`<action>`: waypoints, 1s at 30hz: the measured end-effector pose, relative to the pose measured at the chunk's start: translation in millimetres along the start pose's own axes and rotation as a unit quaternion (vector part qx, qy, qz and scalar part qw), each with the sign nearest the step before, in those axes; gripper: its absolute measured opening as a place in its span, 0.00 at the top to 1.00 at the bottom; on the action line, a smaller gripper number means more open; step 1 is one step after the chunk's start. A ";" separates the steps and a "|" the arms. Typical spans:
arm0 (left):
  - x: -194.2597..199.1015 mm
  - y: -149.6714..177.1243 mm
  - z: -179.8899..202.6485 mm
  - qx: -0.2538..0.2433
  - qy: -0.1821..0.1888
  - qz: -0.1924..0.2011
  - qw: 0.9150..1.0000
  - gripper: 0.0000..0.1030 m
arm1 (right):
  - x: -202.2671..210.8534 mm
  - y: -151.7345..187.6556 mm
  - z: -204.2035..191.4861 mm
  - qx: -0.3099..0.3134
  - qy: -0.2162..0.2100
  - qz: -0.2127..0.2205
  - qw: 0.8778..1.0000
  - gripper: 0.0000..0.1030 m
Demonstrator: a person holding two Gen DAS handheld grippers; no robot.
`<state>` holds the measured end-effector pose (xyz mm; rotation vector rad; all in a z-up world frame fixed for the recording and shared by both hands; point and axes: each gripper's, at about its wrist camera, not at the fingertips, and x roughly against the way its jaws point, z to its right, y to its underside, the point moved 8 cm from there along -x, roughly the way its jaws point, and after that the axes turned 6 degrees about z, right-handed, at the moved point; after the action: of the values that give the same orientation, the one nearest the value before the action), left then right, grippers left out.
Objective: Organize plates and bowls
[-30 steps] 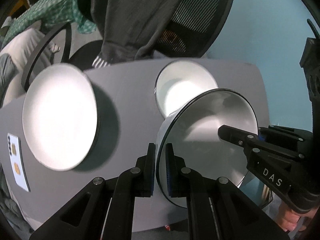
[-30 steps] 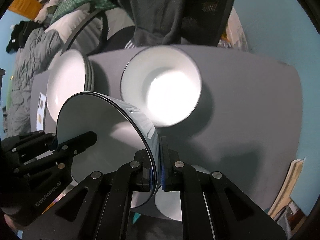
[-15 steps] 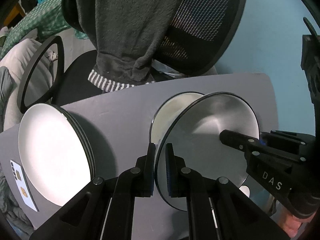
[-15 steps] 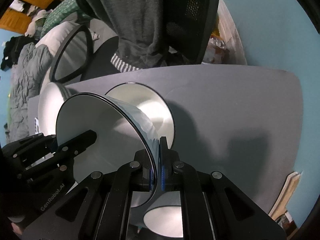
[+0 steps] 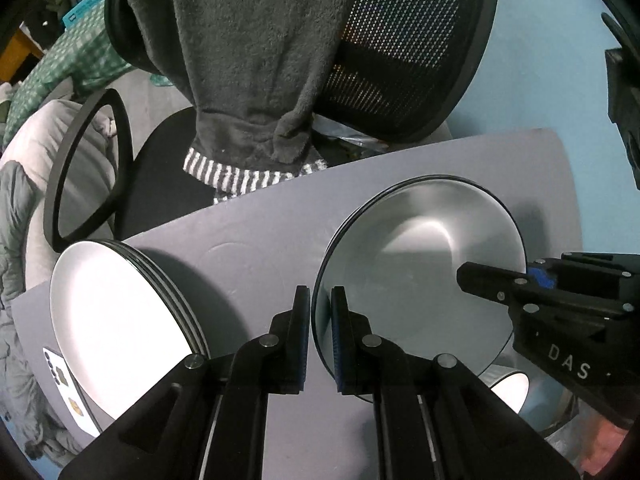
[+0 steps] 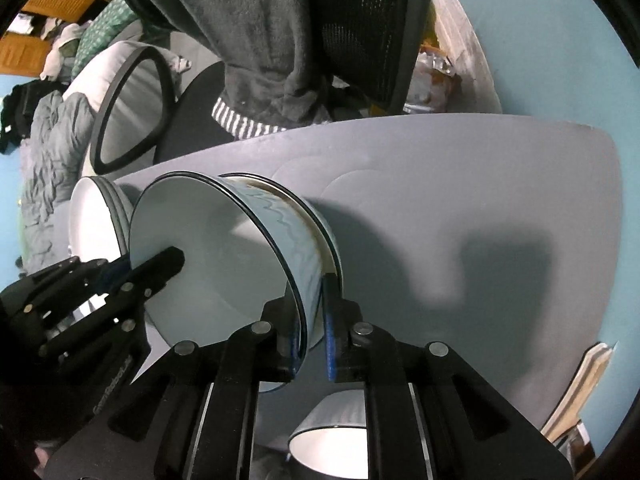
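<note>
A pale bowl with a dark rim sits nested in a second bowl on the grey table. My left gripper is shut on the near rim of the upper bowl. It shows at the lower left in the right wrist view. My right gripper straddles the opposite rim; its jaws are opening and the pads stand just off the wall. It reaches in from the right in the left wrist view. A stack of white plates lies left of the bowls.
An office chair draped with a dark fleece stands behind the table's far edge. A smaller white-lined bowl sits near the front edge below the grippers. A printed card lies by the plates. Bare tabletop stretches to the right.
Both grippers carried the bowl toward the far bowl and lowered it into that bowl. The right jaws have parted slightly around the rim.
</note>
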<state>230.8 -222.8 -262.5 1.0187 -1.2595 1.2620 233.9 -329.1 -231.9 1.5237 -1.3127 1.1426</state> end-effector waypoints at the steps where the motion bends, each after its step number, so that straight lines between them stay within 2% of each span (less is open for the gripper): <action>1: -0.1 -0.6 0.1 -0.001 0.000 0.000 1.000 0.91 | 0.5 0.3 0.2 -0.002 -0.001 -0.001 1.000 0.90; 7: 2.6 -0.2 -0.6 -0.008 -0.007 0.000 1.000 0.88 | 4.7 0.8 -0.1 -0.003 -0.003 0.000 1.000 0.87; 9: 4.9 -0.4 -2.2 -0.011 -0.015 0.005 1.000 0.82 | 7.0 1.6 -0.8 -0.001 0.001 0.001 1.000 0.85; 12: 6.4 0.7 -2.9 -0.010 -0.013 0.009 1.000 0.77 | 13.9 0.3 -0.1 0.012 0.026 0.018 0.999 0.75; 18: 16.5 5.8 -4.1 -0.010 -0.011 0.017 1.000 0.76 | 22.7 1.3 2.1 0.020 0.037 0.031 0.999 0.74; 22: 27.6 12.5 -3.0 -0.011 -0.007 0.029 1.000 0.74 | 33.4 8.7 4.7 0.024 0.049 0.048 0.997 0.68; 25: 35.5 19.9 -1.6 -0.013 -0.002 0.036 0.999 0.67 | 42.0 16.6 5.8 0.027 0.058 0.058 0.996 0.66; 27: 40.6 25.7 -0.3 -0.014 0.002 0.041 0.999 0.59 | 47.8 21.6 6.7 0.029 0.064 0.064 0.995 0.63; 30: 48.6 34.2 4.4 -0.017 0.015 0.048 0.999 0.54 | 58.4 32.9 8.4 0.027 0.066 0.075 0.995 0.61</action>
<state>191.5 -219.4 -217.9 0.9213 -1.3147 1.3206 205.4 -356.9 -177.4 1.3791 -1.3336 1.3609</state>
